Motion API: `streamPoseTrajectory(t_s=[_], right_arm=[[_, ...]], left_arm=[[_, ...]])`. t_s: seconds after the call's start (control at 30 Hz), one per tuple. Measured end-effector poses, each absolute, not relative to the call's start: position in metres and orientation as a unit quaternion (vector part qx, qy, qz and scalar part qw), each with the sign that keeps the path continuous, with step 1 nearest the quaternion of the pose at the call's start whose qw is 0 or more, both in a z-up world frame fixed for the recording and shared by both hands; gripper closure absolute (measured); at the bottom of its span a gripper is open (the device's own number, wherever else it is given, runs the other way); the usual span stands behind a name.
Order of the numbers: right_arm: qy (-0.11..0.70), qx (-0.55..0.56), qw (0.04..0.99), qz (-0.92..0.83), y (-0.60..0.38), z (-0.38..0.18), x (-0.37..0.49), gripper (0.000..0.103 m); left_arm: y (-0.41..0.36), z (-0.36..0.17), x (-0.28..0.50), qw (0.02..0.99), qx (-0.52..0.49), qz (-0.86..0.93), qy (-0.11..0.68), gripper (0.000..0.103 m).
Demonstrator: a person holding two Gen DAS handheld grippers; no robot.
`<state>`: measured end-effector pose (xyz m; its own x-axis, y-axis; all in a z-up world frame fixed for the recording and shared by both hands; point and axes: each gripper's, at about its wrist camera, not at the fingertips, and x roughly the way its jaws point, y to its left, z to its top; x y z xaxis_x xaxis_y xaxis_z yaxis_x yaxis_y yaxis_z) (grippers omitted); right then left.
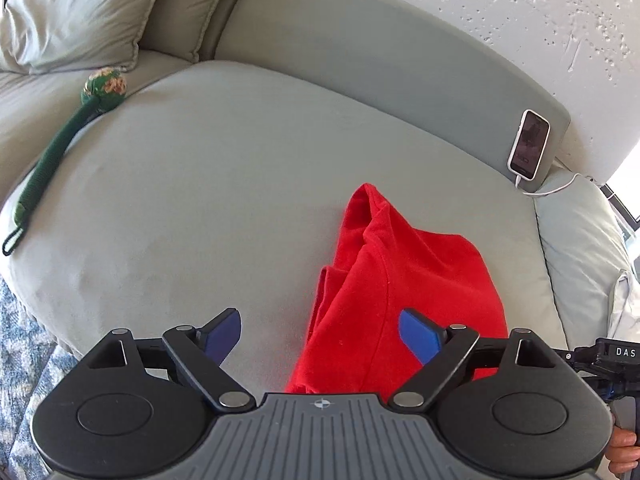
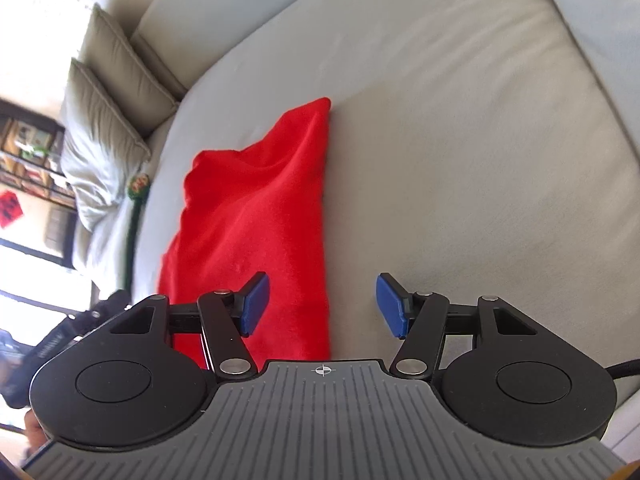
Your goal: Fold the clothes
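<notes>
Two grippers hang over the sofa, and neither holds anything. Starting at your far left in the left wrist view, a green knitted stick with a floral ball head (image 1: 60, 148) lies along the seam of the grey seat cushion (image 1: 192, 208), below a pale pillow (image 1: 76, 12). Your left gripper (image 1: 320, 334) comes next, its blue pads (image 1: 224, 334) spread wide with only cushion and cloth beneath them. The red garment (image 1: 404, 280) lies bunched on the cushion, right of centre, running under the right-hand pad without being pinched. Farther right, a white phone (image 1: 529, 145) leans against the backrest, a cable trailing from its lower end. In the right wrist view, your right gripper (image 2: 322, 306) also has its fingers apart; the red garment (image 2: 256, 216) stretches away beneath its left pad, and the right pad sits over bare cushion (image 2: 460, 160).
</notes>
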<state>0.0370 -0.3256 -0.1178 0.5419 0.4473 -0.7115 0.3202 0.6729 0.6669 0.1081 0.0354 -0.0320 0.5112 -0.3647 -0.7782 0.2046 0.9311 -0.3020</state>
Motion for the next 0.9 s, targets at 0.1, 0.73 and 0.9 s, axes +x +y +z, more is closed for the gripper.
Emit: streamPoseTrajectory(t_s=[0.1, 0.73, 0.9], right_arm=[[0.475, 0.440, 0.760, 0.055, -0.329, -0.131, 0.042, 0.042], [0.432, 0.475, 0.759, 0.108, -0.314, -0.172, 0.109, 0.061], [0.438, 0.395, 0.803, 0.084, -0.296, -0.150, 0.107, 0.074]], left_arm=[[0.036, -0.048, 0.124, 0.830, -0.121, -0.225, 0.495, 0.018], [-0.021, -0.096, 0.167, 0.780, -0.103, -0.309, 0.534, 0.049], [-0.044, -0.070, 0.137, 0.822, -0.021, -0.286, 0.493, 0.075]])
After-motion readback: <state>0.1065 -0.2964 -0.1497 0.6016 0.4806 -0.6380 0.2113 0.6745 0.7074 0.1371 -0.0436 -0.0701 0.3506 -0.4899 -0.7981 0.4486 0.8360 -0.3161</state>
